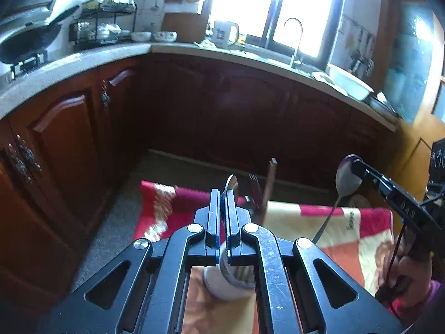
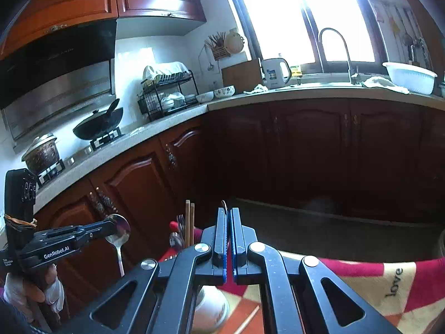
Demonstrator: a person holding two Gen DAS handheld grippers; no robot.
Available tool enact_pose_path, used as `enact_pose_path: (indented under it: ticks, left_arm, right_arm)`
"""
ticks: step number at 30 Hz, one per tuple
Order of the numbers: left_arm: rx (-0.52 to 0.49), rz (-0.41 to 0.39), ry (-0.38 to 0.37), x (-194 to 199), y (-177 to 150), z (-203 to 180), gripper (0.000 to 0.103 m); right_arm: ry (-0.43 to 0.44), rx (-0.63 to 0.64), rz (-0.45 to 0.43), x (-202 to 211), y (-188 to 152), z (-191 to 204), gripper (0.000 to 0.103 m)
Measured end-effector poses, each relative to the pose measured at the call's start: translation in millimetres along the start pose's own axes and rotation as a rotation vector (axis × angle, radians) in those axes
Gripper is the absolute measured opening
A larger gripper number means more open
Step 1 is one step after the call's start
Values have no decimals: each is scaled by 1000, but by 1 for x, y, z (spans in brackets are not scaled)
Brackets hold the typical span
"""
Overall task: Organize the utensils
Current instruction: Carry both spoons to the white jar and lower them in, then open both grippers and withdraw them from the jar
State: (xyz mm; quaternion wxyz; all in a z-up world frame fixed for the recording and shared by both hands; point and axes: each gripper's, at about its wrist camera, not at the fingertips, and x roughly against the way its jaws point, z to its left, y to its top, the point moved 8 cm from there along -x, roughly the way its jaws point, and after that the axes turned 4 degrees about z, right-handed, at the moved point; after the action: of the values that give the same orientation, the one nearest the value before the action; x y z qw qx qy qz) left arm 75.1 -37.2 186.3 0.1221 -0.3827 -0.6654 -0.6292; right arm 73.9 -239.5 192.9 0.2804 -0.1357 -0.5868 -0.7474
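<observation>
Clenching left gripper [image 1: 222, 203] on spoon [image 1: 231, 183] bowl, right gripper [image 2: 228, 222] on 2nd spoon [image 1: 346, 178], handles dangling over cloth [image 1: 306, 222].
Risking slip: pinching smooth bowls only.
Risking snag on fork [image 1: 254, 185], chopsticks [image 1: 271, 183] standing by white cup [image 1: 222, 286].
Keeping cabinets [image 1: 222, 111] well apart; leaving open air above.

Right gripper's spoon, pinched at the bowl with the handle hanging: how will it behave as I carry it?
The spoon looks like polished metal, so probably stiff but slippery. The right gripper pinches only its curved bowl, so it may pivot or slip out. The long handle hanging below likely swings on quick moves.
</observation>
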Motion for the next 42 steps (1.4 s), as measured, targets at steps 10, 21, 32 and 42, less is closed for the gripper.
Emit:
enact_pose_path:
  ticks: [10, 21, 32, 42]
  left_arm:
    - [-88, -77, 144, -40, 4, -1, 1]
    - [-132, -8, 170, -73, -36, -3, 1]
    - [-84, 49, 143, -79, -52, -7, 1]
    - [-36, 54, 129, -68, -57, -5, 35]
  right_arm:
    - [-73, 98, -14, -40, -3, 17, 2]
    - [-24, 158, 95, -63, -51, 28, 2]
    - [81, 67, 222, -68, -75, 23, 18]
    - [89, 28, 211, -47, -80, 10, 19]
